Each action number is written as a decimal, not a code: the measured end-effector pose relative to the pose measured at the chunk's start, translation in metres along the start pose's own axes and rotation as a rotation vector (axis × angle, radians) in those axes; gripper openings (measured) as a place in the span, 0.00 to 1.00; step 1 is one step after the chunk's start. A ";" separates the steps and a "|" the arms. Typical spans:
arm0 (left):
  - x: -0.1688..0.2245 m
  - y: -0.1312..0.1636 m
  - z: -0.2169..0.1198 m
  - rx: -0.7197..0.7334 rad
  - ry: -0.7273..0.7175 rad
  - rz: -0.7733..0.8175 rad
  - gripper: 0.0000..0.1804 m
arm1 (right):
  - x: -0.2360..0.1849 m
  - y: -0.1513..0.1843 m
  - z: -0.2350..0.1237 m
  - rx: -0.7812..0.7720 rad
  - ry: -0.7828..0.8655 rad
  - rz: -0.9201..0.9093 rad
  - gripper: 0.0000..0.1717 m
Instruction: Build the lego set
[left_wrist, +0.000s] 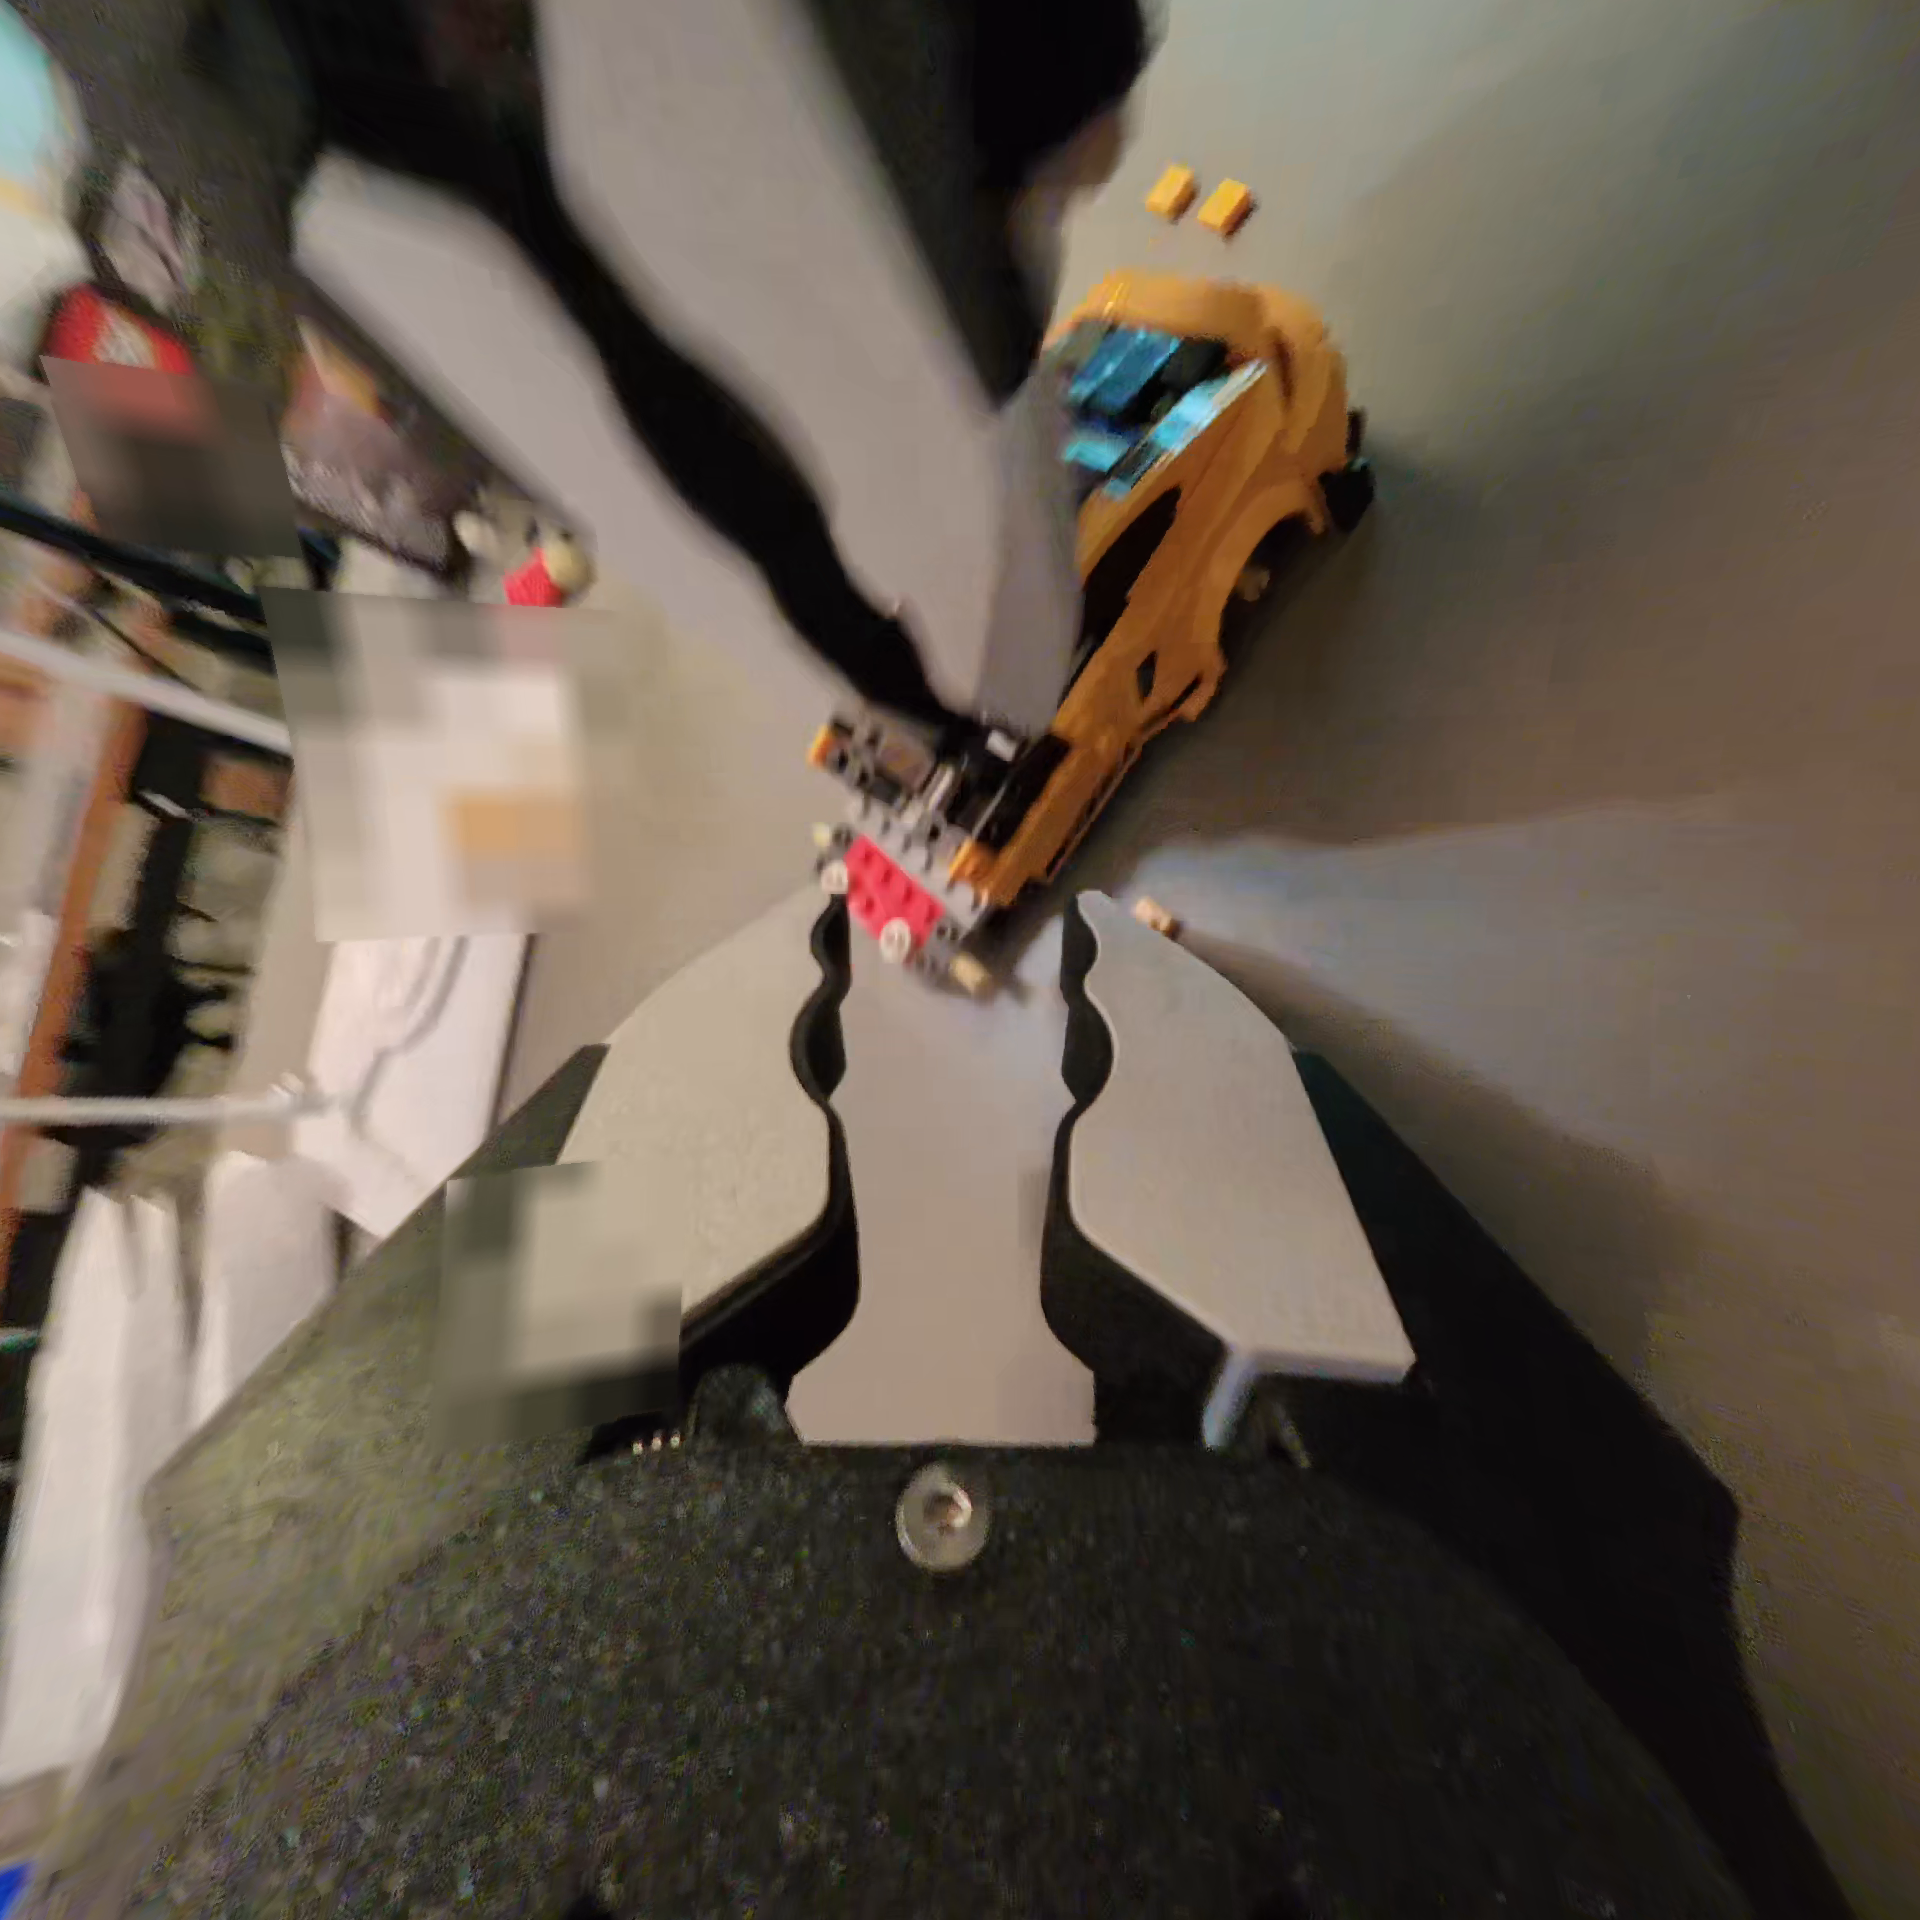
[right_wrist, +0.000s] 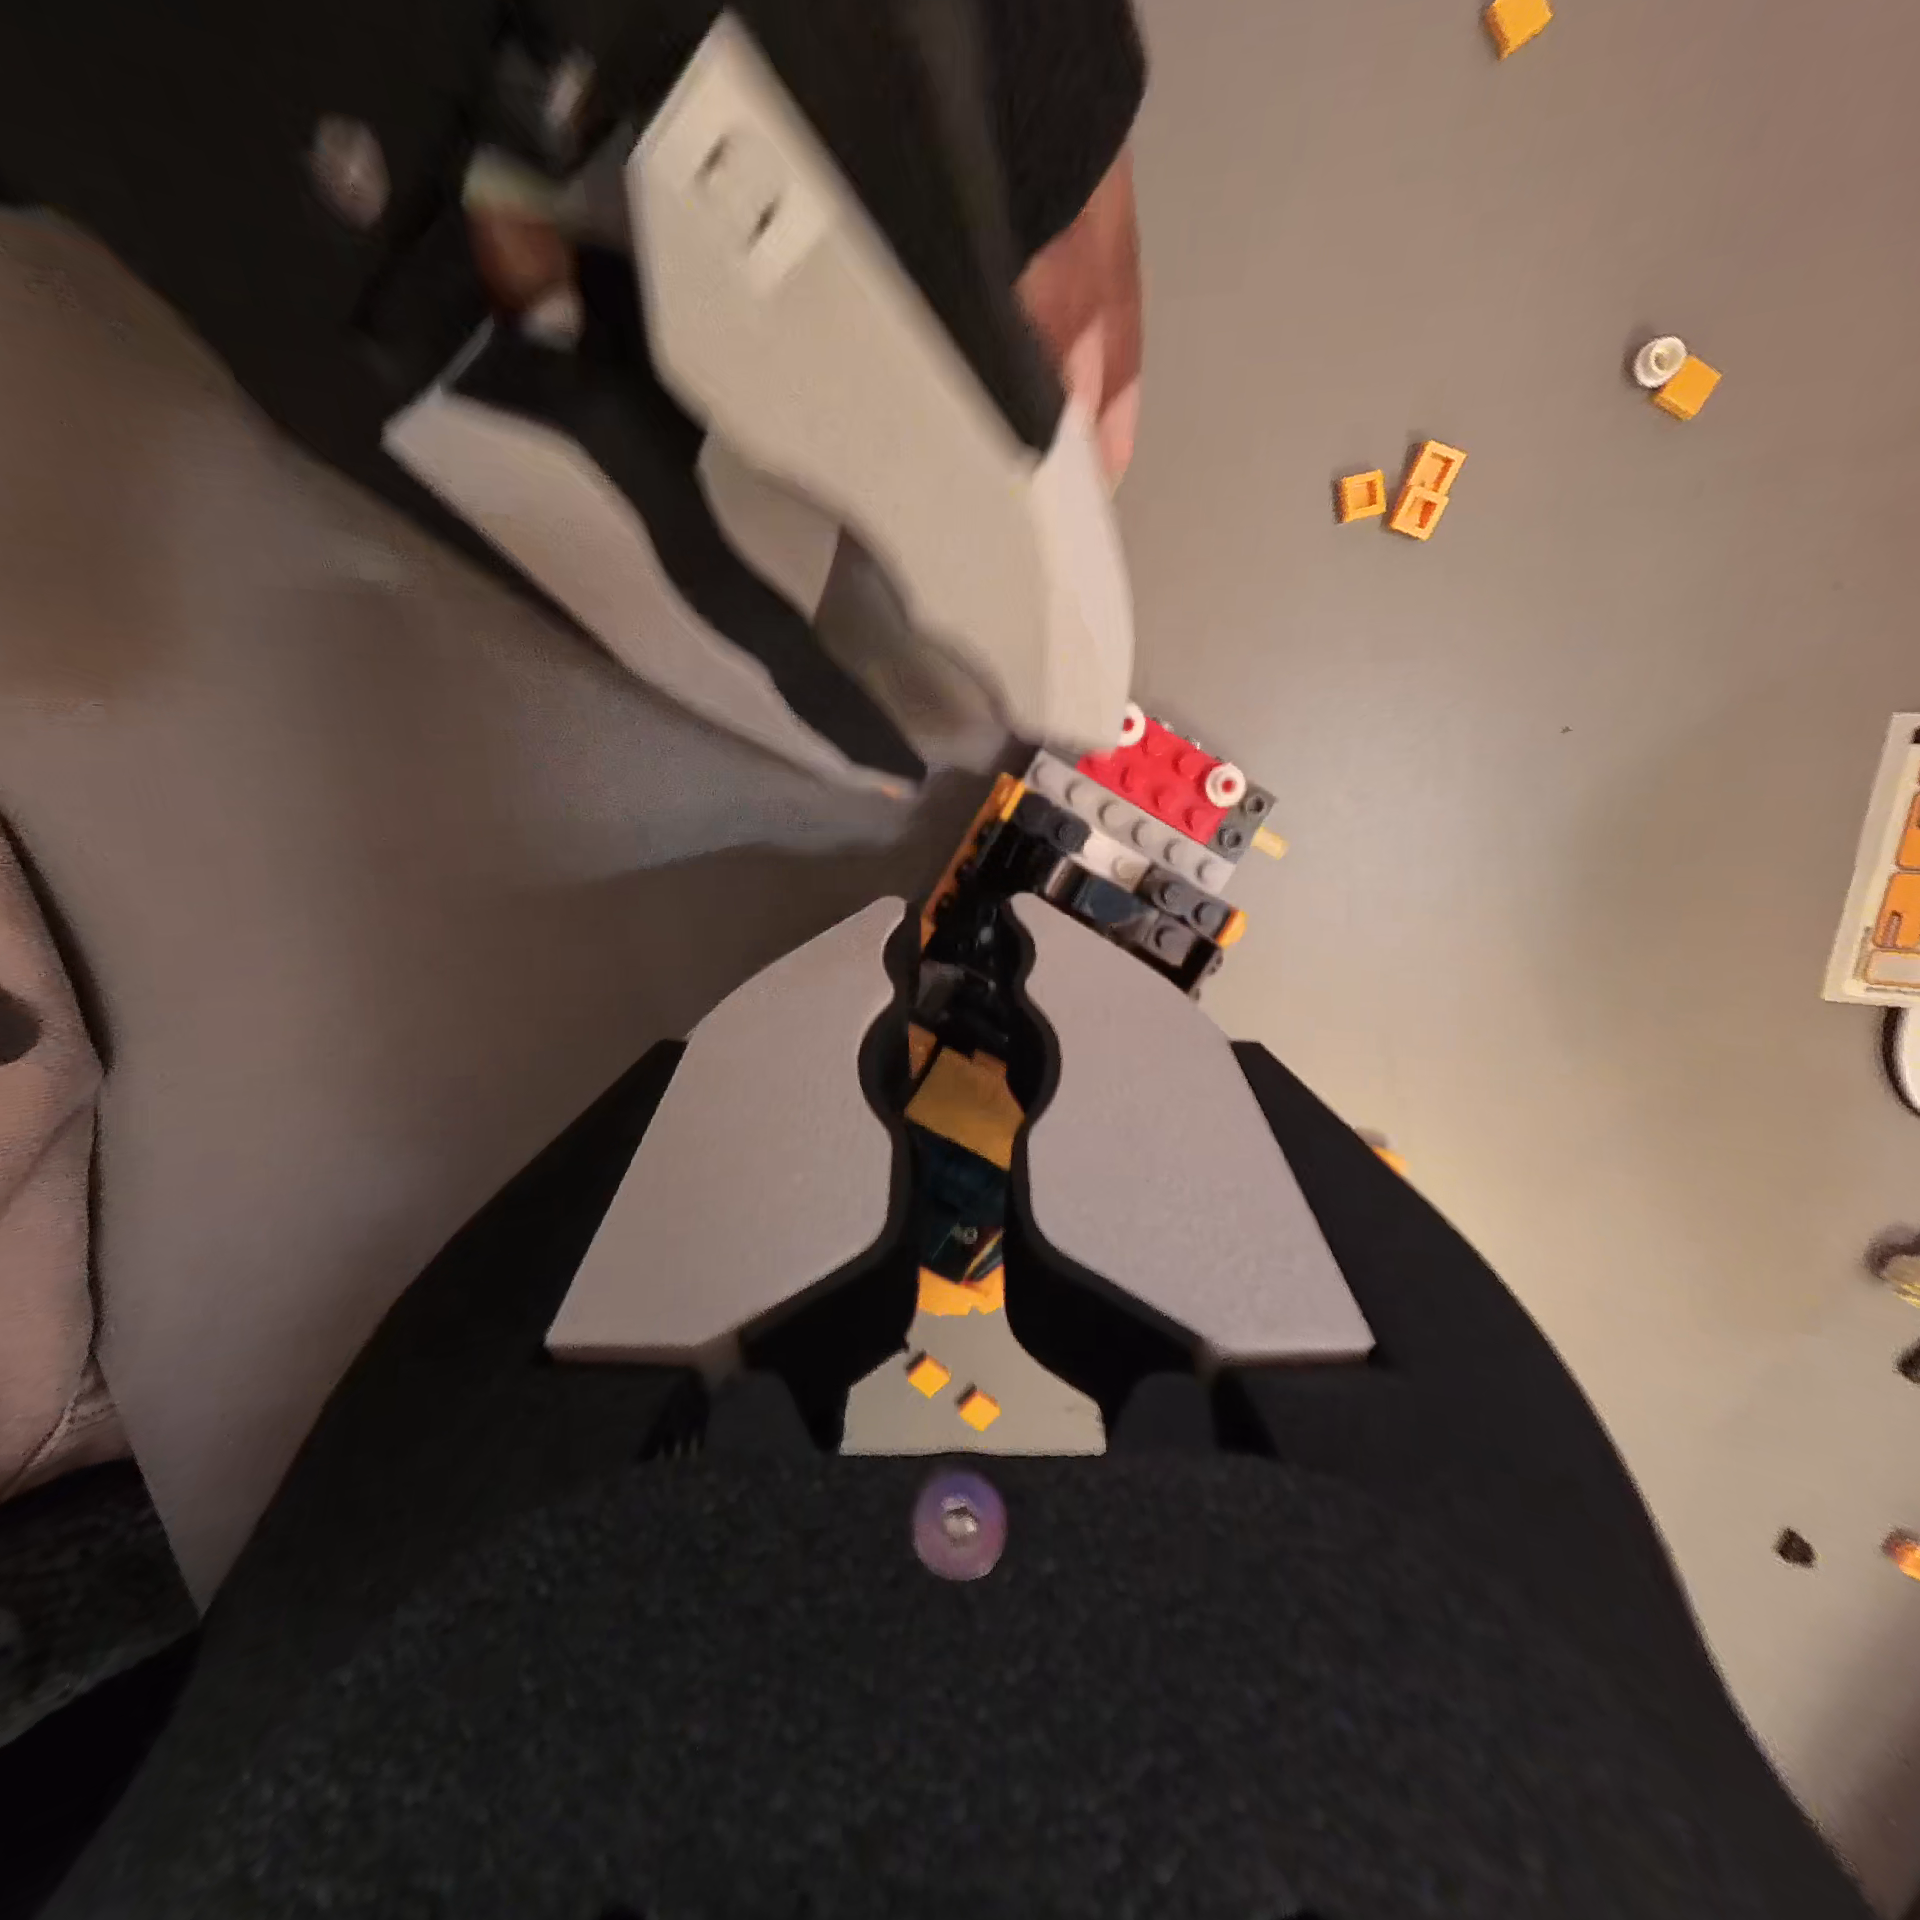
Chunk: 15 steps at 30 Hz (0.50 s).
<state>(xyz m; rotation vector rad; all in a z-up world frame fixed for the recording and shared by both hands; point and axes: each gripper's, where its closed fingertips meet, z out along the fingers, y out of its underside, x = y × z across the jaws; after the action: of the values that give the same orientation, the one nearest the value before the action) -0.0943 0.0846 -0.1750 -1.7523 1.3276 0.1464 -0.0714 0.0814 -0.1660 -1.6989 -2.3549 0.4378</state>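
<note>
**A:** What has the right gripper (right_wrist: 961, 925) got?

**B:** It is pinching a toy brick car (right_wrist: 1091, 862), orange bodywork with a black and grey frame. Both fingers press on the car's dark middle section, and the orange shell shows in the narrow slot between them. The stripped end of the car sticks out past the fingertips, with a red plate (right_wrist: 1164, 774) and two small white round studs on top of grey plates.

**A:** And the left gripper (left_wrist: 951, 925)?

**B:** Spread wide, nothing pinched. In its own view the red plate (left_wrist: 894, 894) end of the car (left_wrist: 1174, 540) sits just at its fingertips, between them but not gripped. From the right wrist view the tip of one left finger (right_wrist: 1081, 644) reaches right up to the red plate; the blur hides whether it touches.

**A:** Where does the car sit?

**B:** Over the grey table (right_wrist: 1455, 727); whether it rests on it I cannot tell.

**A:** What lies around it?

**B:** Loose orange bricks (right_wrist: 1413, 488) are scattered on the table beyond the car, one beside a small white round piece (right_wrist: 1659, 362). Two more orange bricks (left_wrist: 1200, 197) lie near the car's other end, and a small tan peg (left_wrist: 1155, 916) lies just beside the left gripper's fingertip. A paper sheet (right_wrist: 1881, 862) lies toward the table's edge.
</note>
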 end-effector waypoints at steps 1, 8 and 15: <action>-0.002 0.008 -0.002 -0.015 0.036 -0.063 0.22 | 0.000 0.004 -0.002 -0.010 0.024 -0.015 0.08; -0.010 0.016 0.002 0.063 0.317 -0.255 0.29 | -0.002 0.005 0.006 -0.141 0.101 -0.110 0.11; -0.019 0.023 -0.005 0.118 0.376 -0.355 0.32 | 0.001 0.005 0.010 -0.222 0.038 -0.064 0.12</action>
<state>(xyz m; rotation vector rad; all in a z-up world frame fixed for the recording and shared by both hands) -0.1233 0.0944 -0.1749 -1.9423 1.2256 -0.4711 -0.0707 0.0824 -0.1766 -1.6976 -2.5014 0.1356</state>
